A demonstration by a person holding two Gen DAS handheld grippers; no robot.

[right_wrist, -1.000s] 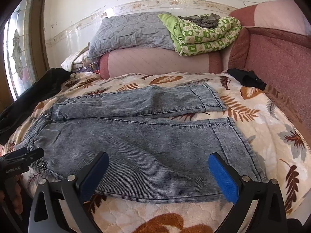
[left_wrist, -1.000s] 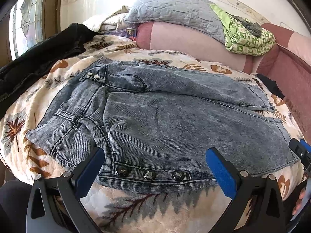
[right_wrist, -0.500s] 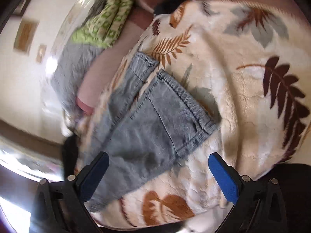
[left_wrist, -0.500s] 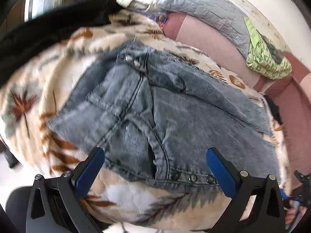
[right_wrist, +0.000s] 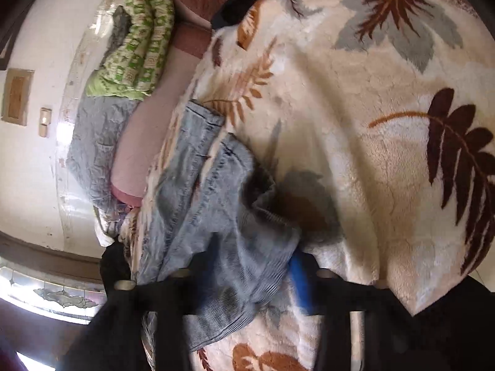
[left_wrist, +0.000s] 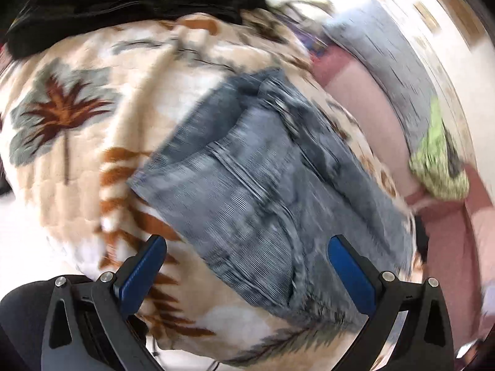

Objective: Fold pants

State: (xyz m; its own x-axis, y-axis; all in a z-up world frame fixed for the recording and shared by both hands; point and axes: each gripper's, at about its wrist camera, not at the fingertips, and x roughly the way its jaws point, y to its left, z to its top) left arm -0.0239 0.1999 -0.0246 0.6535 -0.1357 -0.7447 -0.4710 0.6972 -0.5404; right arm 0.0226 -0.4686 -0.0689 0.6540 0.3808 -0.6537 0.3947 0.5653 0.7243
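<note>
We hold our left gripper (left_wrist: 247, 266) with its blue-padded fingers (left_wrist: 140, 273) spread wide apart, nothing between them, hovering over the waist end of the faded grey-blue denim pants (left_wrist: 263, 185). The pants lie on the cream plush blanket printed with brown and grey leaves (left_wrist: 77, 142), their waistband and seams smeared by motion blur, so we cannot read any label or lettering on them. A heap of black cloth (left_wrist: 123, 3) sits at the blanket's far edge in this view.

Our right gripper (right_wrist: 253, 281) has its fingers drawn in around the near leg hem of the pants (right_wrist: 216, 222); the ribbed denim bunches up between the black arms, and one blue pad (right_wrist: 301, 281) shows just beside the gathered fabric. The other pad is hidden behind the cloth, so we judge the grip from the fabric being pinched and lifted off the blanket (right_wrist: 386, 123). The second leg (right_wrist: 198, 123) lies flat beyond, its hem toward the pink sofa back (right_wrist: 136, 154).

On that sofa back rest a folded green-and-white patterned quilt (right_wrist: 139, 49) and a grey quilted cover (right_wrist: 96, 142). A small black garment (right_wrist: 241, 0) lies at the blanket's far corner. No writing or brand is legible anywhere in either view.
</note>
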